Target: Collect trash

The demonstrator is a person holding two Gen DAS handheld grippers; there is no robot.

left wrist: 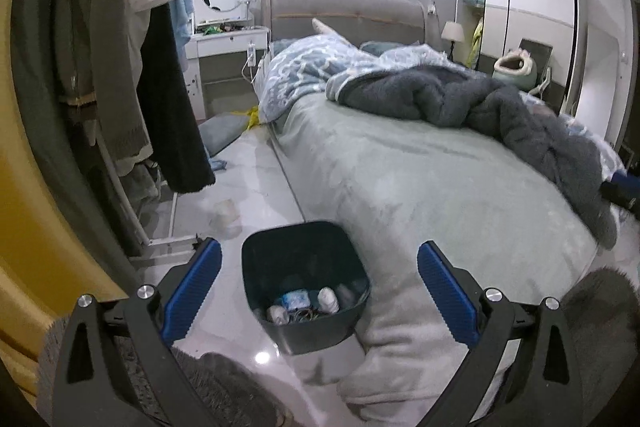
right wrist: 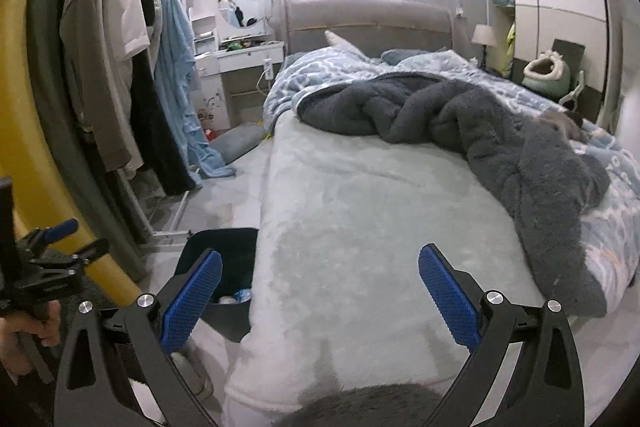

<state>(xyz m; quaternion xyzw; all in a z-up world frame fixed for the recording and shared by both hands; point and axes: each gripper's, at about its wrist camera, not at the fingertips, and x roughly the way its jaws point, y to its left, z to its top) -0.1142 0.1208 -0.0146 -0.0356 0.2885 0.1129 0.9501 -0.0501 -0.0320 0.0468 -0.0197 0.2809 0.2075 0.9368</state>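
A dark trash bin (left wrist: 306, 285) stands on the floor against the foot corner of the bed, with several pieces of trash (left wrist: 308, 303) in its bottom. My left gripper (left wrist: 320, 291) is open and empty, held above the bin. A pale crumpled piece of litter (left wrist: 225, 213) lies on the floor beyond the bin. In the right wrist view the bin (right wrist: 230, 267) shows partly behind the left finger. My right gripper (right wrist: 320, 293) is open and empty over the grey-green bed sheet (right wrist: 360, 211). The left gripper (right wrist: 44, 259) shows at the left edge, held by a hand.
The bed (left wrist: 420, 187) carries a rumpled grey fleece blanket (left wrist: 480, 103) and a blue patterned duvet (left wrist: 308, 67). A clothes rack (left wrist: 120, 67) with hanging garments stands left of the floor aisle. A white dressing table (left wrist: 228, 43) and a wardrobe (left wrist: 528, 19) stand at the back.
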